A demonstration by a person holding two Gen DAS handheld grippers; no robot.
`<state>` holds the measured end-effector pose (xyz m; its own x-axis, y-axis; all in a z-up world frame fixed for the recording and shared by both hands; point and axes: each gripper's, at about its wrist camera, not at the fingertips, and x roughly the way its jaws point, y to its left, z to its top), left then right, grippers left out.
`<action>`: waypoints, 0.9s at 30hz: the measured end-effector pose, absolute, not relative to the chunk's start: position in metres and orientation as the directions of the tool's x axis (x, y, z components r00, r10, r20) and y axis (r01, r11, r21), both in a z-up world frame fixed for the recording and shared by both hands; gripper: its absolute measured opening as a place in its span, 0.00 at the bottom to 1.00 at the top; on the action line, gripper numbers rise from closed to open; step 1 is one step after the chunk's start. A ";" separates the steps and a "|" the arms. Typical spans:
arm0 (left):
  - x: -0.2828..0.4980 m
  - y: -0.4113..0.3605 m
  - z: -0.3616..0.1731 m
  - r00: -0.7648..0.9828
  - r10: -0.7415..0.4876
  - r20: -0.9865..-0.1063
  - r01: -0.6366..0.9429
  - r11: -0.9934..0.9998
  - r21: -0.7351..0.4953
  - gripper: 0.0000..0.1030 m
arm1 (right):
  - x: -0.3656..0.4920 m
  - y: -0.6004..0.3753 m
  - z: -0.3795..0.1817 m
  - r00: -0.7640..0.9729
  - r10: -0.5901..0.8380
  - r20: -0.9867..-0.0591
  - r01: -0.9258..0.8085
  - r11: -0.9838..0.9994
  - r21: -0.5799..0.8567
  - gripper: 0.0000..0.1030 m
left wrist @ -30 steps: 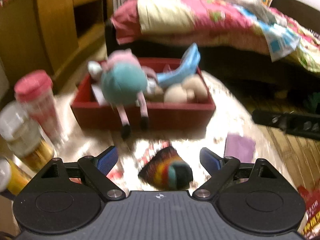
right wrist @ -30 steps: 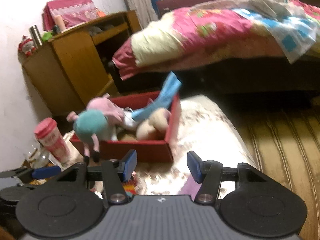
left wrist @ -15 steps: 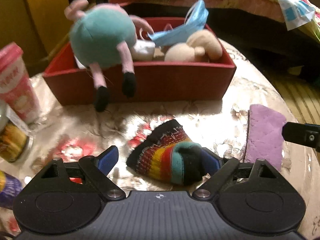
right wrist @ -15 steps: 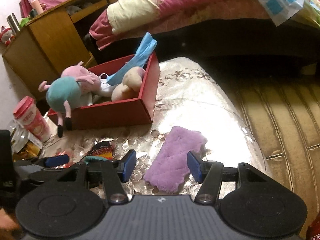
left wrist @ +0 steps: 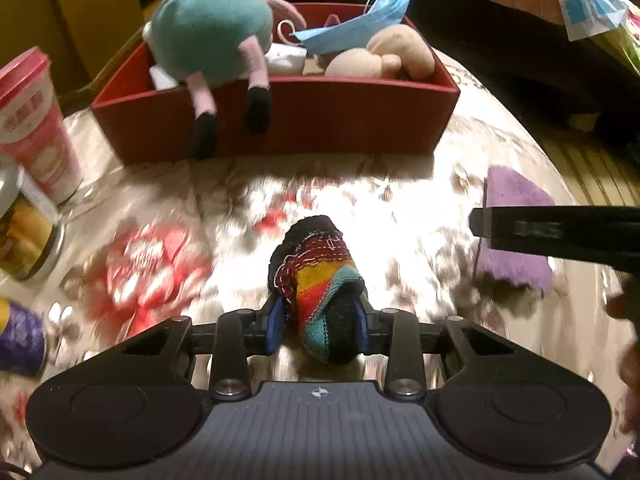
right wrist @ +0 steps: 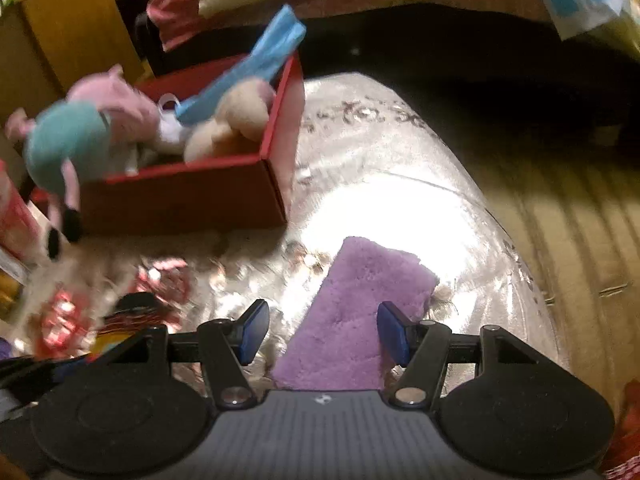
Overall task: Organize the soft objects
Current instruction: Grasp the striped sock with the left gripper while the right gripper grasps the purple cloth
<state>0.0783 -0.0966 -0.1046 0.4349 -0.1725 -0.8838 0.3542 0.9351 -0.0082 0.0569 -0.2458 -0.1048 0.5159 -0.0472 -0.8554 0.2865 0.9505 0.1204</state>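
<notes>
Left gripper (left wrist: 318, 326): jaws have just been closing and now pinch the striped sock (left wrist: 320, 288), which lies on the shiny table (left wrist: 400, 208) in front of the red box (left wrist: 320, 120).
Right gripper (right wrist: 322, 332): jaws apart over the purple cloth (right wrist: 360, 308), nothing gripped yet.
Doing it well: lift the sock clear before swinging to the box; lower the right pads onto the cloth's near end, then close.
Left view only: the sock's grip, the pink cup (left wrist: 34, 128).
Right view only: the open jaws straddling the cloth, the box's side wall.
</notes>
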 end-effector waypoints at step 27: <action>0.037 -0.058 -0.045 0.527 -0.184 -0.829 0.292 0.956 -0.027 0.31 | 0.017 -0.212 -0.039 0.633 0.191 -0.750 0.028 0.963 0.269 0.00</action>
